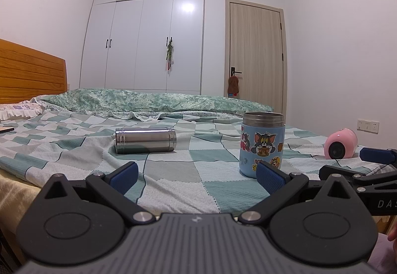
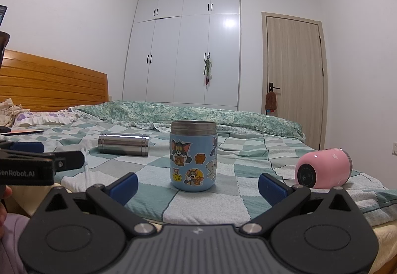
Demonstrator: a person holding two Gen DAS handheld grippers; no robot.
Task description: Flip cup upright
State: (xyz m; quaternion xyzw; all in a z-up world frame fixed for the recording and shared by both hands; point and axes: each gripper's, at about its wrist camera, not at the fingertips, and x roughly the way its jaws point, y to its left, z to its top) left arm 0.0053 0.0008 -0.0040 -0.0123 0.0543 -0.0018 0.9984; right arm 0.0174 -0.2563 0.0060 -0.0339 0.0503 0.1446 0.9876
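Note:
A blue cup with cartoon stickers (image 1: 261,145) (image 2: 193,156) stands upright on the checked bed sheet, mouth up. A steel cup (image 1: 145,140) (image 2: 123,144) lies on its side further back to the left. A pink cup (image 1: 341,143) (image 2: 322,168) lies on its side at the right. My left gripper (image 1: 196,174) is open and empty, low at the bed's near edge, with the blue cup just beyond its right finger. My right gripper (image 2: 197,184) is open and empty, with the blue cup just ahead between its fingers.
A folded green quilt (image 1: 158,100) lies across the far side of the bed. A wooden headboard (image 1: 29,70) and pillow are at the left. A white wardrobe (image 2: 193,50) and a wooden door (image 2: 295,80) stand behind. A flat book or tablet (image 2: 23,131) lies at the left.

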